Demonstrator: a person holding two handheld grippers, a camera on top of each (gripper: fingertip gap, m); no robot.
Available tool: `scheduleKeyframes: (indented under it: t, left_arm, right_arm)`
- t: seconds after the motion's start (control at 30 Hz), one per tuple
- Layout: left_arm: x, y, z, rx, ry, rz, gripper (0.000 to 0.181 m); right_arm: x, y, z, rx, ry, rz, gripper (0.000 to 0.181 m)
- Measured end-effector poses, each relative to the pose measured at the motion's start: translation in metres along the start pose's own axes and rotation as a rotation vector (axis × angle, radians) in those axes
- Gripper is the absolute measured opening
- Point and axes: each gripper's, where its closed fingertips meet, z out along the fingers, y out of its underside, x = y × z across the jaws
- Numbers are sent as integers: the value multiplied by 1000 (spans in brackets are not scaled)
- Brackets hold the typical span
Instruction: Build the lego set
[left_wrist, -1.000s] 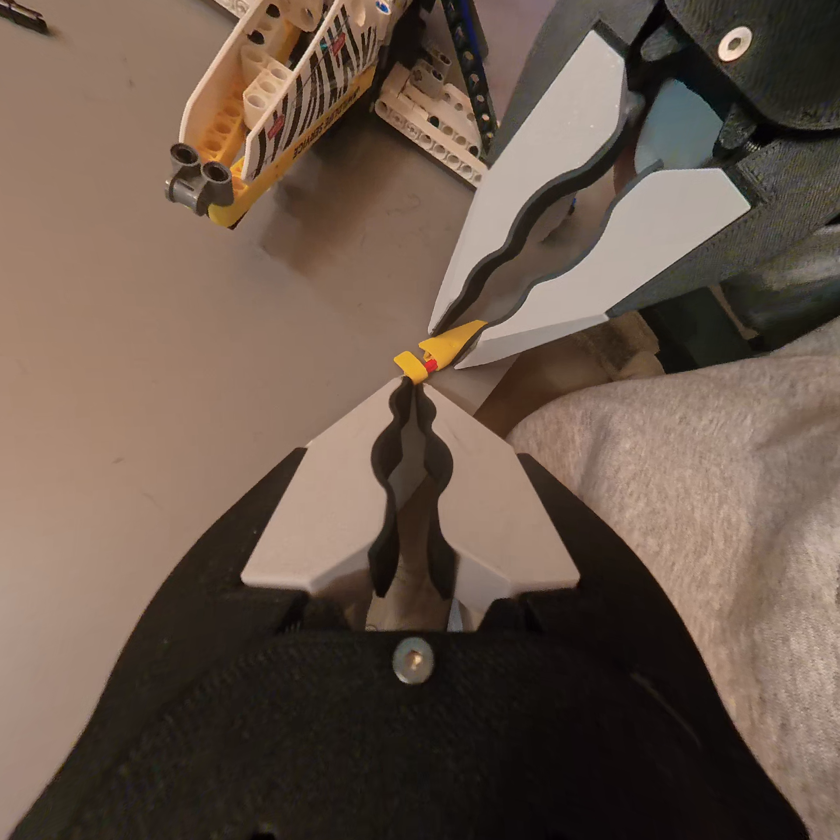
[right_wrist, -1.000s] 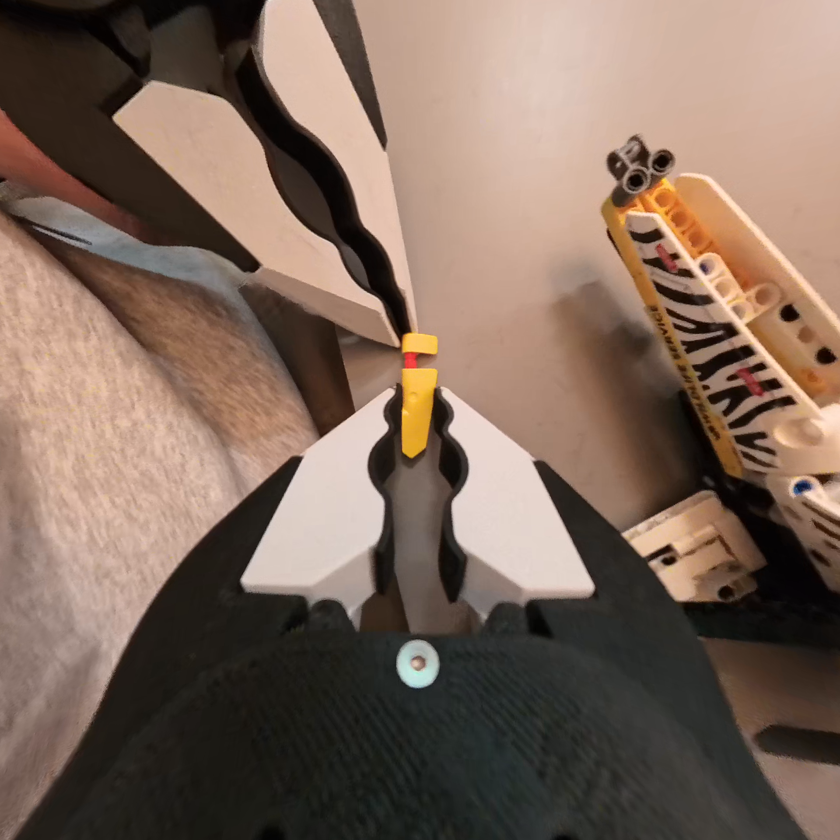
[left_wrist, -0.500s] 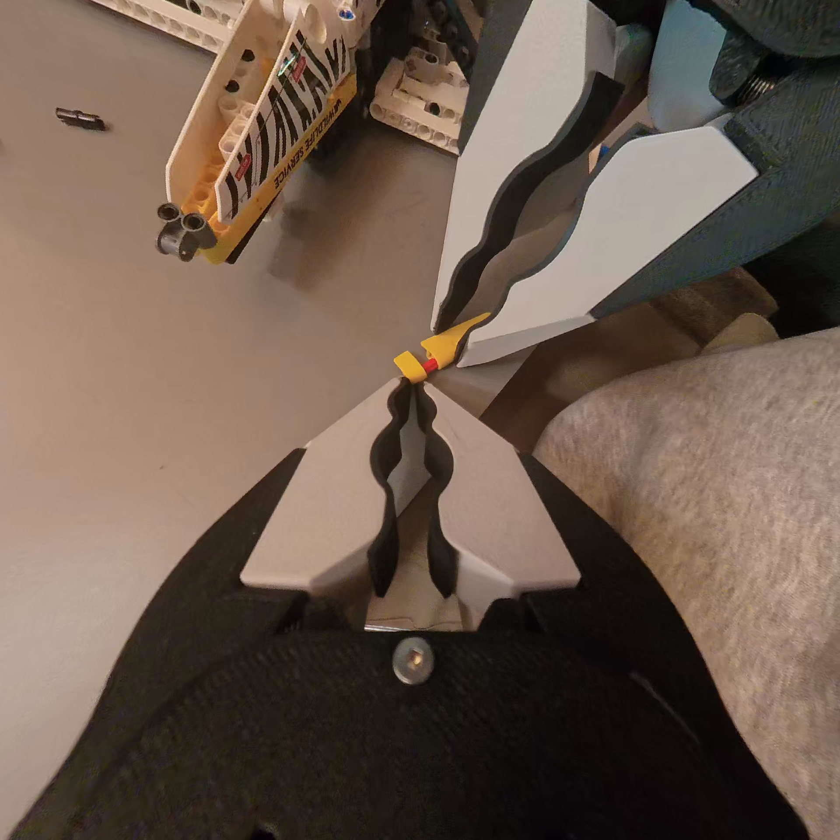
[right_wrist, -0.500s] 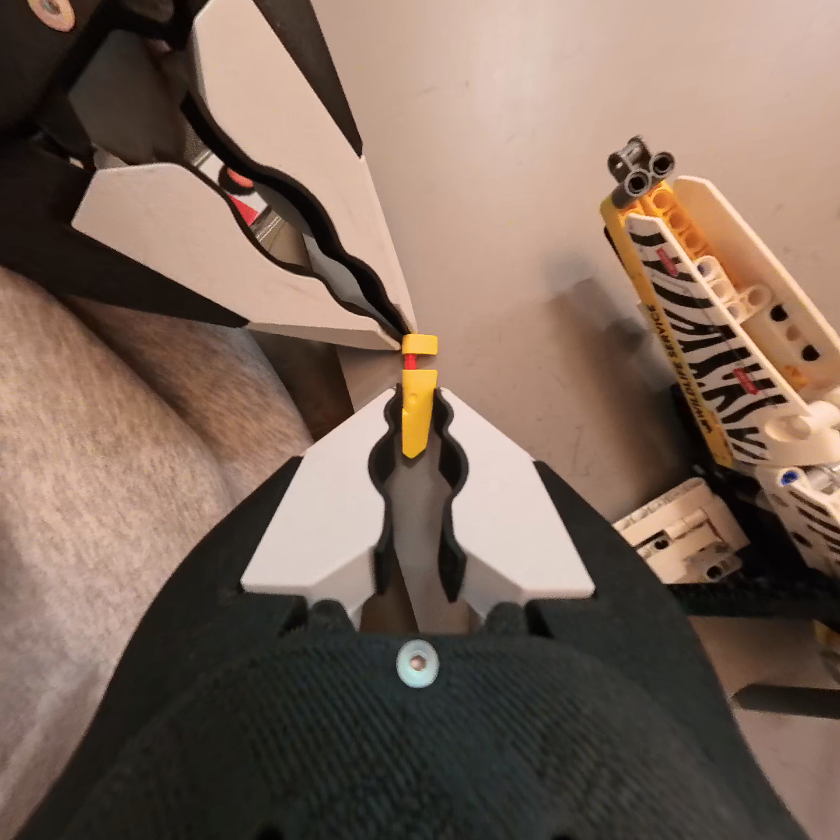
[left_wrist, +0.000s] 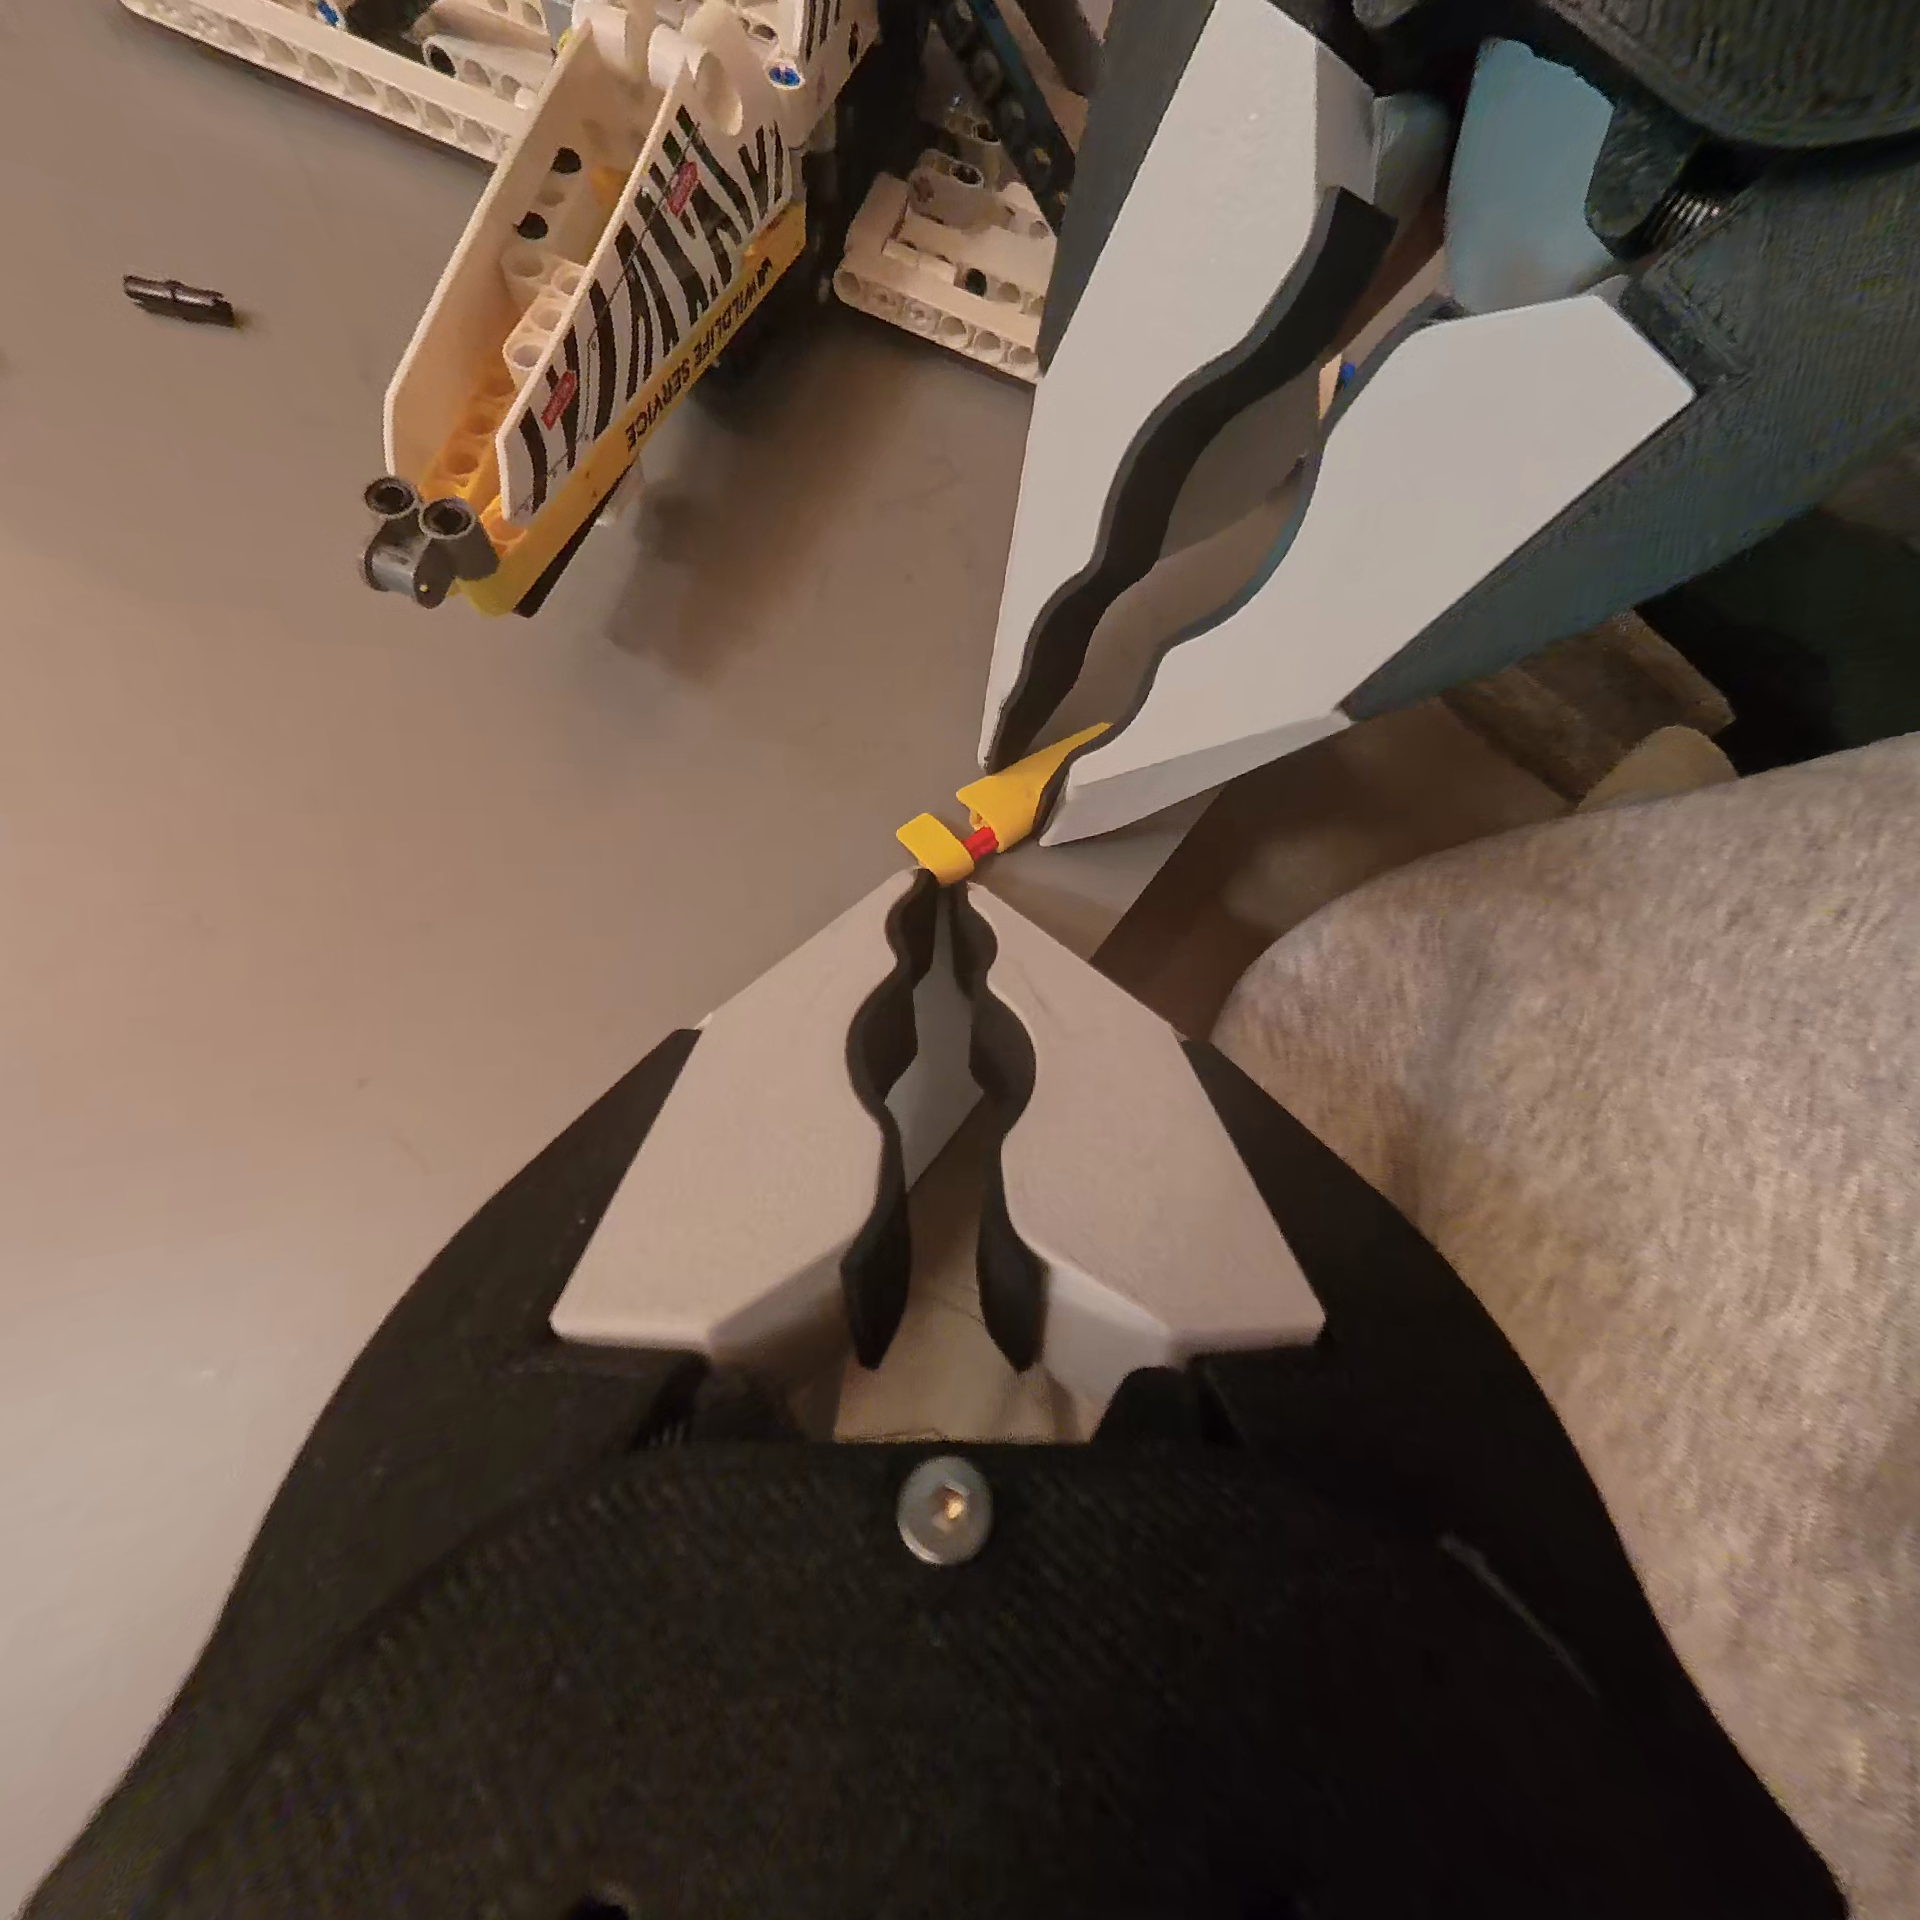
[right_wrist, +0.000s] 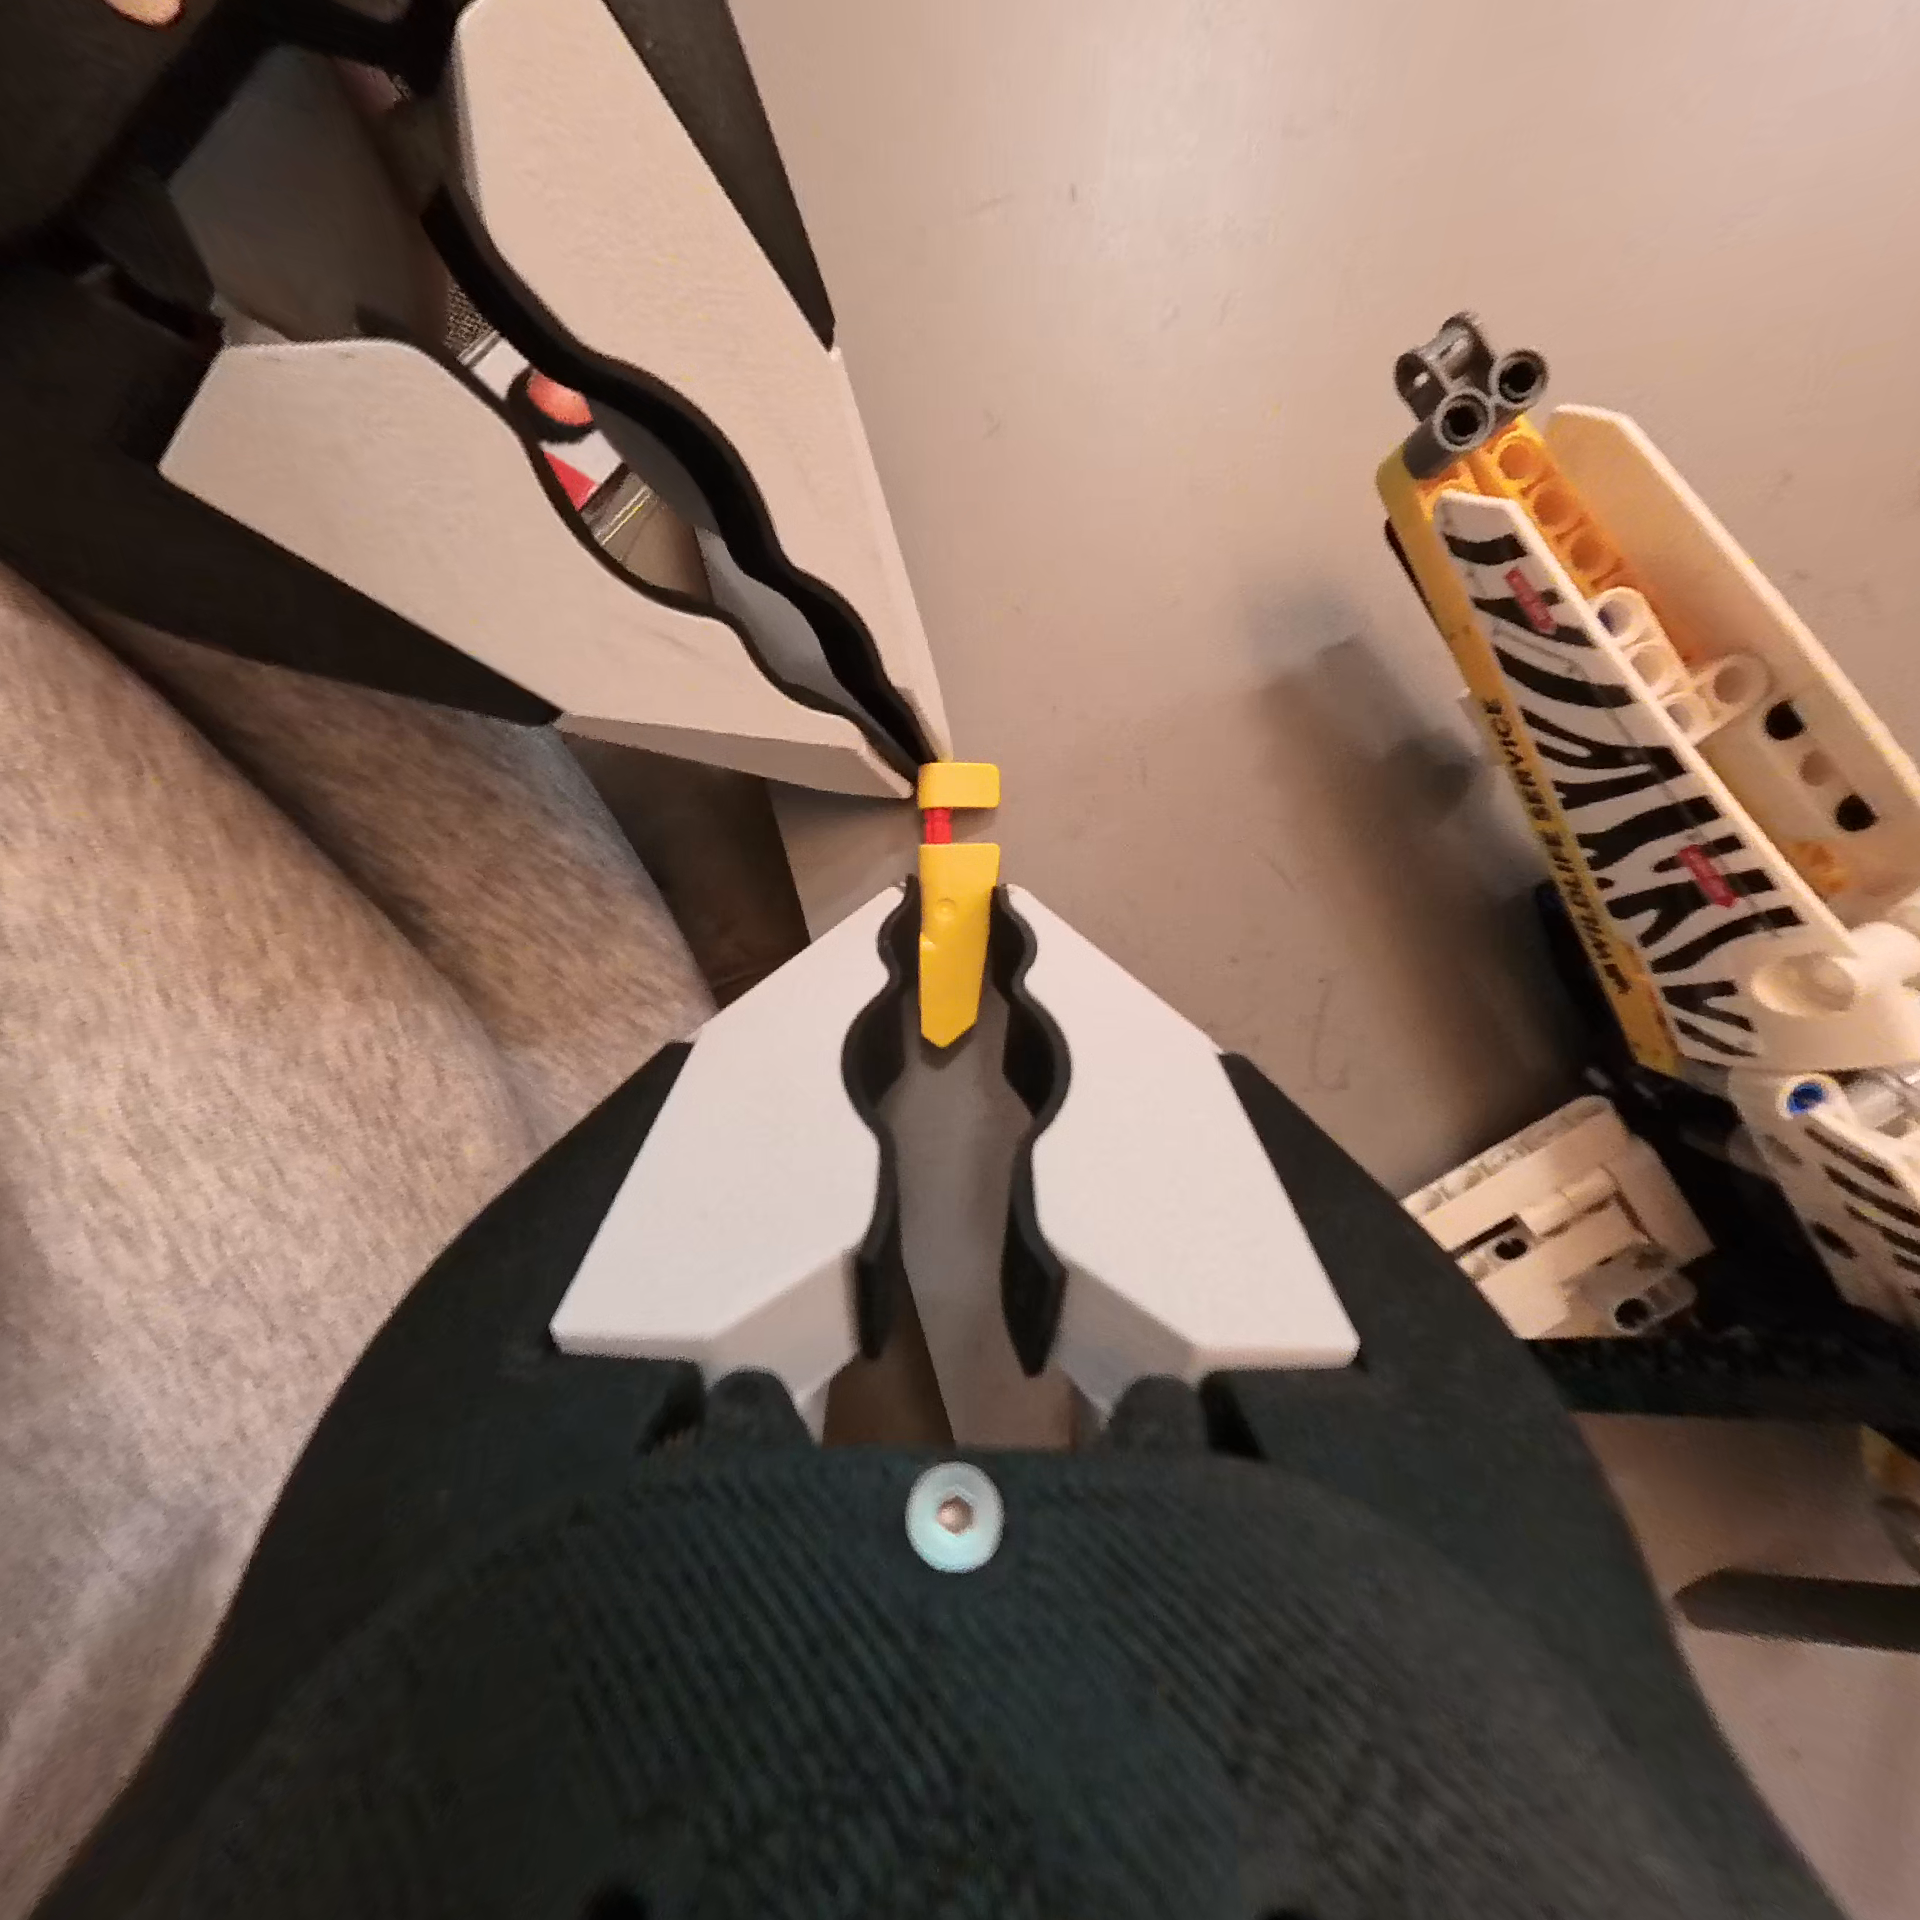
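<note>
While the left hand-held gripper (left_wrist: 932, 896) pinches one yellow piece (left_wrist: 928, 840), the right (right_wrist: 953, 914) clamps another (right_wrist: 951, 940).

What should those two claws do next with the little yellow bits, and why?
Probably press them straight together. The right claw grips the long yellow piece, the left claw the small yellow piece, and a red pin shows in the gap between them.

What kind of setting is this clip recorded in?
Probably a home or hobby tabletop, not a lab: a plain grey table with a half-built striped Lego model, a loose black pin, and a seated person's grey-clad leg at the table edge.
</note>
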Motion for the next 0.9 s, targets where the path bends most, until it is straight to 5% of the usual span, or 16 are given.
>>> scheduleKeyframes:
  t: [0.9]
  left_arm:
    - [-2, -1, 1, 41, -75, 30, 0]
  right_arm:
    - [3, -3, 2, 44, 26, 16, 11]
